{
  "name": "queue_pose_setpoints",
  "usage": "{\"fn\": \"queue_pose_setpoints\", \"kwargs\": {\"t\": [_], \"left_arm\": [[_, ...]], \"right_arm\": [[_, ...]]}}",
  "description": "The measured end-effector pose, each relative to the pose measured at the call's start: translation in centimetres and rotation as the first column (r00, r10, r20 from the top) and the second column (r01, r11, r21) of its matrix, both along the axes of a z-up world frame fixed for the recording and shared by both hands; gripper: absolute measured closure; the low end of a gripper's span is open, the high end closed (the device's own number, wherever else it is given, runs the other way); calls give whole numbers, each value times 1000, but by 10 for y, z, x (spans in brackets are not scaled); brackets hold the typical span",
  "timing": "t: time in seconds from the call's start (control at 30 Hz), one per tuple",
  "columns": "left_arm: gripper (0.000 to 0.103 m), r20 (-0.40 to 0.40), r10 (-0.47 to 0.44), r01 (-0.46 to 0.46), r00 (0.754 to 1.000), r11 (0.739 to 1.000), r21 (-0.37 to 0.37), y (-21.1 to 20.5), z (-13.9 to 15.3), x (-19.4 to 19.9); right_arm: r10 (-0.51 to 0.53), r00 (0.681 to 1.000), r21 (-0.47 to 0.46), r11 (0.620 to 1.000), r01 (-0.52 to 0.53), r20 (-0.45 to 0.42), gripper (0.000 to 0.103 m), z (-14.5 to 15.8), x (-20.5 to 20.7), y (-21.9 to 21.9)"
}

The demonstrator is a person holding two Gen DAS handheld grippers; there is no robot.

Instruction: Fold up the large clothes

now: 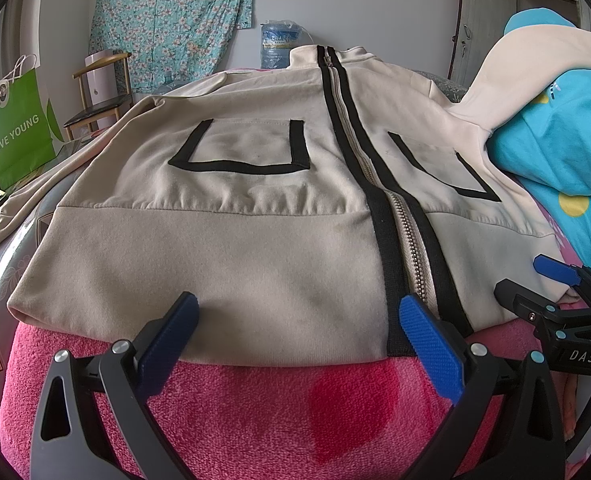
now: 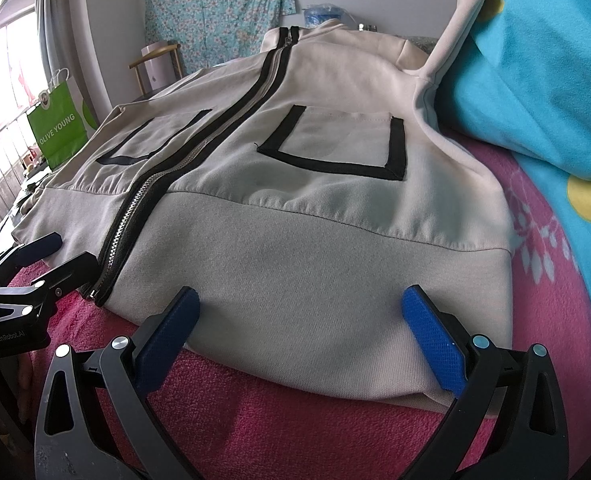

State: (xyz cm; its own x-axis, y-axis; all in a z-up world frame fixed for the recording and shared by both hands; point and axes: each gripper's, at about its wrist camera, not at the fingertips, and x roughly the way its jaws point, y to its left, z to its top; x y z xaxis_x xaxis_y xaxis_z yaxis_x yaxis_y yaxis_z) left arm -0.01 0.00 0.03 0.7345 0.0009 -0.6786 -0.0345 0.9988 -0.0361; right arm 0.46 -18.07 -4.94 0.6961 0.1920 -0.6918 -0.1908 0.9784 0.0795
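At six o'clock in the left wrist view, the left gripper hangs over the hem of the cream jacket with its blue-padded fingers spread wide, clamping nothing; the right finger lies just beside the zipper. Low in the right wrist view, the right gripper sits the same way, jaws apart and empty, its tips above the hem on the other front panel. Each gripper shows in the other's camera: the right one at four o'clock in the left view, the left one at eight o'clock in the right view. Under both lies a pink towel with the jacket spread front-up on it, zipped, collar pointing to twelve o'clock, black-edged pockets on either side of the zipper. Toward two o'clock one sleeve climbs onto a blue blanket. Farther off, at nine o'clock, stands a green bag, then a chair, and at twelve o'clock a water jug and a floral cloth on the wall.
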Motion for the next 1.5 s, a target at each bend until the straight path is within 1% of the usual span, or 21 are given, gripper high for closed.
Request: {"fn": "queue_pose_setpoints", "kwargs": {"t": [0.93, 1.07, 1.2, 1.43, 1.5], "left_arm": [[4, -1, 0, 0, 1000, 1000, 1, 0, 0, 0], [4, -1, 0, 0, 1000, 1000, 2, 0, 0, 0], [4, -4, 3, -3, 1000, 1000, 13, 0, 1, 0], [4, -4, 3, -3, 1000, 1000, 13, 1, 3, 0], [4, -10, 2, -2, 1000, 1000, 10, -2, 3, 2]], "right_arm": [[1, 1000, 3, 1000, -1, 0, 6, 3, 0, 3], [4, 1000, 17, 1000, -4, -1, 6, 3, 0, 3], [0, 1000, -11, 1000, 0, -4, 6, 3, 3, 5], [-2, 1000, -8, 1000, 2, -7, 6, 5, 5, 3], [-8, 1000, -27, 1000, 8, -4, 6, 7, 1, 4]]}}
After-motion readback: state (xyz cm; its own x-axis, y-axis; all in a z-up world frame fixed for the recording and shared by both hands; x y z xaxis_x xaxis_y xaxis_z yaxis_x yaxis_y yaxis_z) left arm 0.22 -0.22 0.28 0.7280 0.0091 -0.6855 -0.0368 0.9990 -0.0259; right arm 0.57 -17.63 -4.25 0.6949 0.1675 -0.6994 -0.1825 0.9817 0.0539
